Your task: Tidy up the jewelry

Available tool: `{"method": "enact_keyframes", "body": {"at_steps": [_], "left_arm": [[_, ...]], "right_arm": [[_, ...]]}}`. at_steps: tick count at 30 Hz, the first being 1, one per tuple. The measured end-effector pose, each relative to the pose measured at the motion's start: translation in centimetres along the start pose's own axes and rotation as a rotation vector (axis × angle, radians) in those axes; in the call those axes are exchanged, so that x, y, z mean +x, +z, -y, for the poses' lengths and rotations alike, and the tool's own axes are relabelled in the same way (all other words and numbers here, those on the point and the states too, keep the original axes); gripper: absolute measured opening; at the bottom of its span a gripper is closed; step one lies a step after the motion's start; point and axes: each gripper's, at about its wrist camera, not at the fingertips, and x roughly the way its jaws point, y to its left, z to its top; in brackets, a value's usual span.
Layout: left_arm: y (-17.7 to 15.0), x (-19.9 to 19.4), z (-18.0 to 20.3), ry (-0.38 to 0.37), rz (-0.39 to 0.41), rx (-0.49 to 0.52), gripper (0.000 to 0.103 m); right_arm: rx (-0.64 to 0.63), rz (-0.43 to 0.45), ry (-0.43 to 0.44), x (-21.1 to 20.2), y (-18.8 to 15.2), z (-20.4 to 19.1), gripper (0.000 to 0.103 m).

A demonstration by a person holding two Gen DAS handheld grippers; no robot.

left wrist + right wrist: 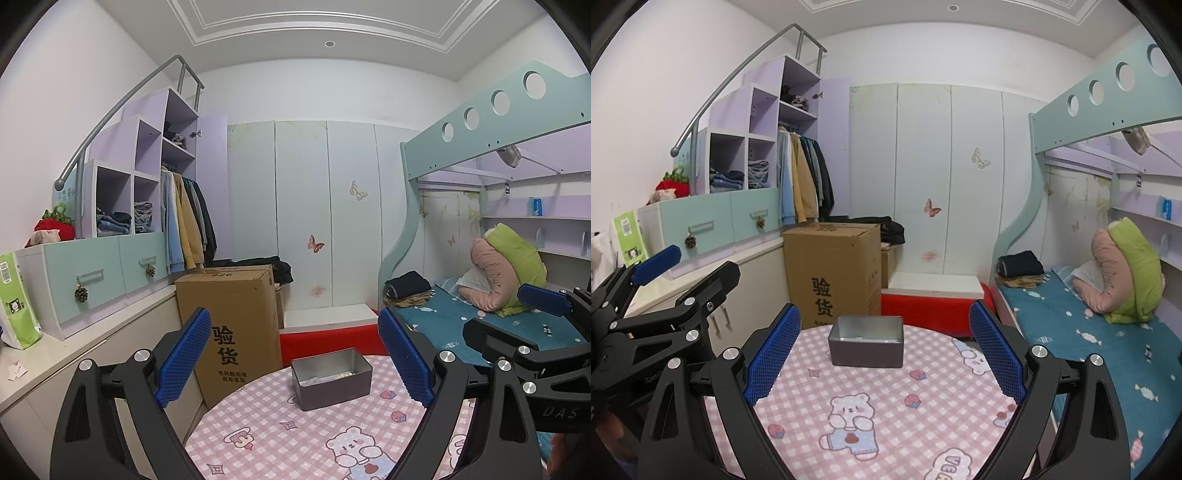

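**A:** Where are we, and what lies in front of us?

**B:** We are in a small bedroom, holding a gripper in each hand above a round table [886, 435]. Its cloth is pink check with cartoon bears. On the far part of the table stands a grey metal tin [866, 345] with no lid on it, rectangular, upright.

**A:** Is there jewelry in it?

**B:** From the left wrist view we see something small and pale lying on the floor of the tin [331, 378], but it is too small for us to say what it is.

**A:** How do our grippers stand?

**B:** Our left gripper [295, 356] is spread wide, its blue ridged pads well apart, with nothing between them. The tin shows in the gap, beyond the fingertips and not touched. Our right gripper [884, 352] is spread wide too, empty, and the tin sits between its pads in the view, farther off and apart from them. Each gripper also appears at the edge of the other's view: the right one at the right side, the left one at the left side.

**A:** What surrounds the table?

**B:** Behind it a tall cardboard box [833, 273] with printed Chinese characters stands on the floor. To the left is a white counter with mint drawers, above them lilac shelves holding folded clothes, and hanging jackets. To the right is a bunk bed [1089, 343] with a teal sheet, a rolled pink and green blanket and a small pile of folded clothes.
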Motion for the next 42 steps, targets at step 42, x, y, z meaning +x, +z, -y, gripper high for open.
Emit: {"method": "enact_keyframes", "body": {"at_steps": [42], "left_arm": [[-0.04,0.30,0.26,-0.003,-0.005,0.005,0.089]], "right_arm": [[0.014,-0.014,0.001,0.50,-0.30,0.55,0.090]]}}
